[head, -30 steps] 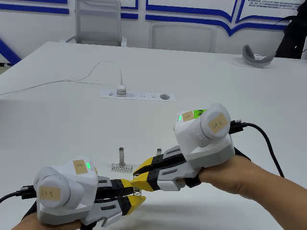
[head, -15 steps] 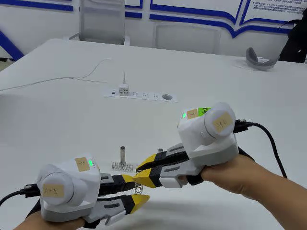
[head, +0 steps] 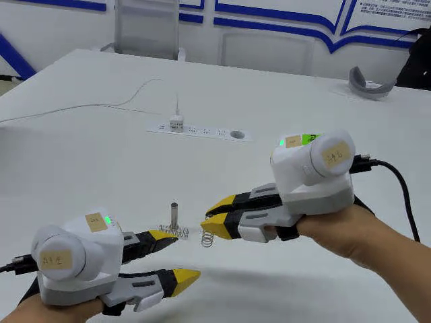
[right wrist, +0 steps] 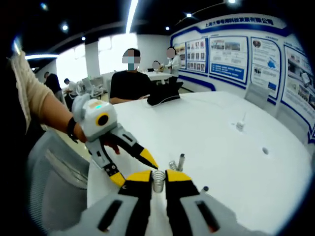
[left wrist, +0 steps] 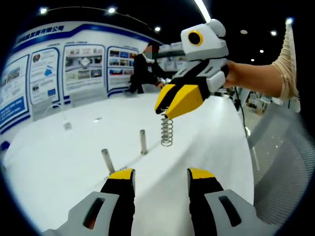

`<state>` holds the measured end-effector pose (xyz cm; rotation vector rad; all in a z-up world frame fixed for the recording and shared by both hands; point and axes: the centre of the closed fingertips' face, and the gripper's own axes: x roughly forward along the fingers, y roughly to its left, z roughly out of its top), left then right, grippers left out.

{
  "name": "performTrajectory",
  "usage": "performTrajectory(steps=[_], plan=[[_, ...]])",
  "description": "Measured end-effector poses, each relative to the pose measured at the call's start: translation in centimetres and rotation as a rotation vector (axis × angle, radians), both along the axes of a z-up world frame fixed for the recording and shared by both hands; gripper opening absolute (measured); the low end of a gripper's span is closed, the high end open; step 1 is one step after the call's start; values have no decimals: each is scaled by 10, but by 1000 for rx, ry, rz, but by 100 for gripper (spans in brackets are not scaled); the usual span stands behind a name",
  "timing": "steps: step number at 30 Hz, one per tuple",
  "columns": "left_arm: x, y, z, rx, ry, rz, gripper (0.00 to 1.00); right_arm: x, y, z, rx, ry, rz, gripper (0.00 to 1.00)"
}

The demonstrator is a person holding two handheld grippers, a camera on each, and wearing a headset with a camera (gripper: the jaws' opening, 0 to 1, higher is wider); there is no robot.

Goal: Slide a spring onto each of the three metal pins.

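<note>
- Workbench scene from the head view: a wide white table (head: 81, 161), with a person's two hands each holding a gripper over its near side.
- Right gripper (head: 207, 224) comes in from the right. Its yellow-tipped jaws are clenched on the top end of a small coil spring (head: 207, 238), which hangs upright below the tips.
- That coil spring is not on any pin. It hangs just right of an upright metal pin (head: 174, 211) that stands on the table near the middle.
- A second pin (left wrist: 143, 141) appears in the left gripper view. It stands farther off than the first pin, and the hanging spring is close beside it but apart from it.
- A loose spring (head: 173, 231) lies flat on the table at the foot of the metal pin.
- Left gripper (head: 174, 256) is at the near left. Its jaws are spread wide with nothing between them, and its tips point toward the pins and the hanging spring.
- A power strip (head: 201, 130) lies farther back on the table, with a thin white cable (head: 101, 106) trailing off to the left.
- A grey curved band (head: 367, 79) rests at the far right of the table, and a chair (head: 148, 30) stands beyond the far edge.
</note>
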<state>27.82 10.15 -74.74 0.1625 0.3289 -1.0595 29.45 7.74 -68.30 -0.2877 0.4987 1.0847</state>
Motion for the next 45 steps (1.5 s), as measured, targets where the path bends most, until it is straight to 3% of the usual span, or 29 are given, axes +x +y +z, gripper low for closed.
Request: performTrajectory(steps=[9, 15, 24, 45], plan=[[4, 16, -3, 4, 2, 50, 56, 40, -26, 16, 16, -80, -165, 11], [8, 28, -3, 1, 4, 83, 62, 59, -34, 6, -1, -86, -250, 11], [10, 38, -6, 3, 10, 110, 65, 62, -33, -6, -40, -76, -262, 11], [12, 39, -5, -2, 13, 120, 67, 72, -41, -38, -64, -34, -289, 11]])
